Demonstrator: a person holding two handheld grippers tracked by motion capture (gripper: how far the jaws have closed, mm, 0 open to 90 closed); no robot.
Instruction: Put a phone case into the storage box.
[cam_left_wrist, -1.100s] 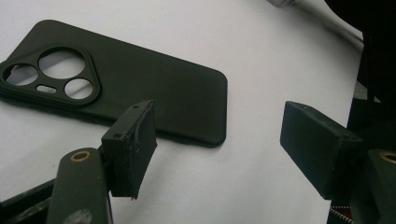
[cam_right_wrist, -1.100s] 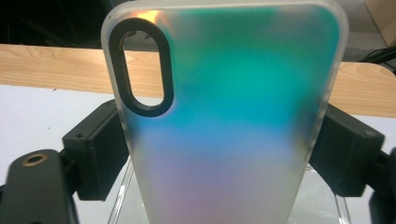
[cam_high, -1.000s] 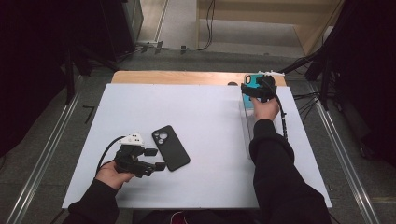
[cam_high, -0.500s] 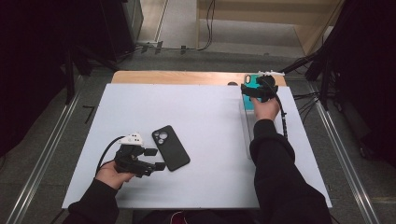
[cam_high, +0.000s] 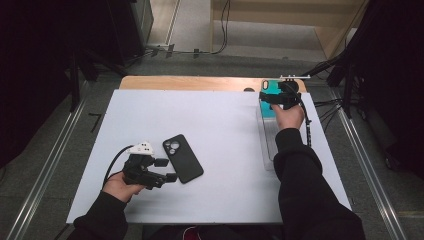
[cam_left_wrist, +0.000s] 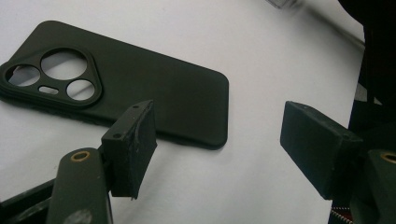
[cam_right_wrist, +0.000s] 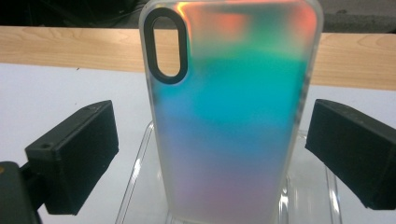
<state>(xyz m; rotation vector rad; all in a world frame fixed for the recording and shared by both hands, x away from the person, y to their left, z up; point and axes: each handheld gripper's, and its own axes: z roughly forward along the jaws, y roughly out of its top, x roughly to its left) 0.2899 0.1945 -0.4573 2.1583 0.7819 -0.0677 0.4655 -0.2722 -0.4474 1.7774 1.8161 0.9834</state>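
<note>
Right gripper view looks between two black jaws spread wide, one at each side of an iridescent phone case that stands upright between them without touching either; the case shimmers from orange at the top through teal to pale violet below, with a dark oval camera opening near its upper left corner. Its lower end sits in a clear plastic tray on the white table, and a strip of bare wood runs along the table's far edge. From the high view, the right gripper is at the far right corner of the table, held by the person's right hand, with the teal case just at its tip and the clear tray running nearward beside the black sleeve. Left gripper view shows that gripper's jaws also spread apart and holding nothing, the left one lying just over the near edge of a black phone case that rests flat on the white surface, back up, its camera cut-outs toward the left. From the high view, the left gripper lies low at the near left of the table, its jaws pointing right, just beside the black case.
</note>
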